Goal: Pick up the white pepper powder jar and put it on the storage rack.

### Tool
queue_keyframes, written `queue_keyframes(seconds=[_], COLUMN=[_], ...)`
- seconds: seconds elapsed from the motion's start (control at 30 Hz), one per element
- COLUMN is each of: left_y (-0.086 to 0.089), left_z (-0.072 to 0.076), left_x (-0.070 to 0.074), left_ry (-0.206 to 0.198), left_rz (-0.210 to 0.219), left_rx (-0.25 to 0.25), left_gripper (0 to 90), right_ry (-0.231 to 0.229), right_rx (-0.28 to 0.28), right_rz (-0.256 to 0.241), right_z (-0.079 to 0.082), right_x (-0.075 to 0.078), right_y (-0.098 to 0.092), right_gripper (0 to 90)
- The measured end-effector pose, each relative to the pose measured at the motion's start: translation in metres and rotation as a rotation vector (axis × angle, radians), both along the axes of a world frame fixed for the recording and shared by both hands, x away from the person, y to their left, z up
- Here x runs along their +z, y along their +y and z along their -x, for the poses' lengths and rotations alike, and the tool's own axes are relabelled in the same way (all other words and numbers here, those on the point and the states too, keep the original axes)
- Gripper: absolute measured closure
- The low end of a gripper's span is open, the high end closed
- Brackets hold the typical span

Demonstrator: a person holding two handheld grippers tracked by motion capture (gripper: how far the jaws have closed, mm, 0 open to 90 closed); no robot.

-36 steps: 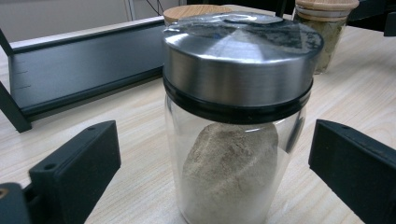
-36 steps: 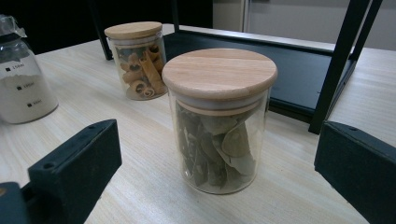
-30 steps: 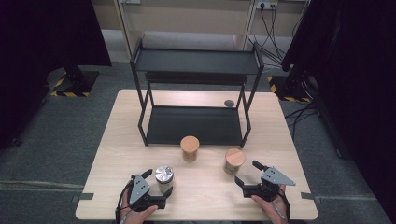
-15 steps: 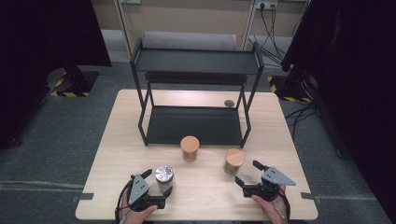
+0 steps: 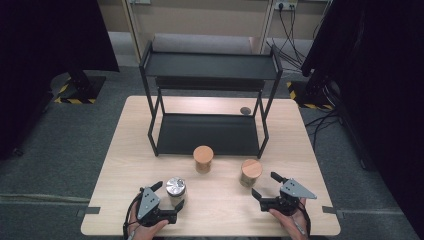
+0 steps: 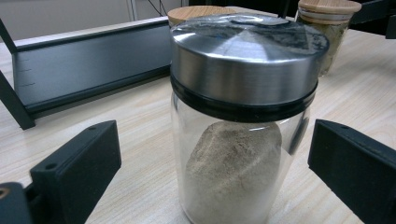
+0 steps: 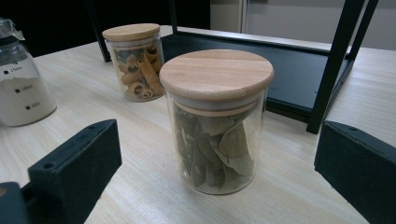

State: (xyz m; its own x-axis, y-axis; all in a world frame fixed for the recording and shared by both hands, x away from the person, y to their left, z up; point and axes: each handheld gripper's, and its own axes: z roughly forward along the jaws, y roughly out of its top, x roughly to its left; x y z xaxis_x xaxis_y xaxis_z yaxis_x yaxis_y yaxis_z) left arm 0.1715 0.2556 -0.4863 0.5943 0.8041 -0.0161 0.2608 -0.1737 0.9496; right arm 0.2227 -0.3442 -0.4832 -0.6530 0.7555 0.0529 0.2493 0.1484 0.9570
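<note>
Straddling the metal-lidded jar (image 6: 240,121) at the table's (image 5: 320,150) seven o'clock, my left gripper (image 5: 167,195) gapes wide without touching; my right gripper (image 5: 264,184), equally wide, faces the leaf jar (image 7: 217,116) at five o'clock.

Three glass jars stand on the wooden table (image 5: 120,165): one with a metal lid (image 5: 175,190) holding pale powder, and two with wooden lids, one (image 5: 203,159) filled with cinnamon sticks, the other (image 5: 250,172) with dried leaves. One black two-tier rack (image 5: 210,67) stands behind them. One small dark disc (image 5: 245,110) lies beside the rack. Two grippers, left (image 5: 169,195) and right (image 5: 265,185), face the jars.
</note>
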Motion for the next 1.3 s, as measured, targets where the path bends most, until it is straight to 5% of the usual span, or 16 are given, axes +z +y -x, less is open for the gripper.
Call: queue_keyframes(seconds=[1.3], left_y=[-0.0032], left_z=[-0.0043], left_x=[-0.0025], left_ry=[0.004], left_rz=[0.036], left_rx=[-0.017], left_gripper=[3.9], right_ry=[-0.002], right_rx=[-0.006], right_rz=[0.004], right_z=[0.0009], right_x=[0.0001], right_y=[0.0011], right_gripper=[1.0])
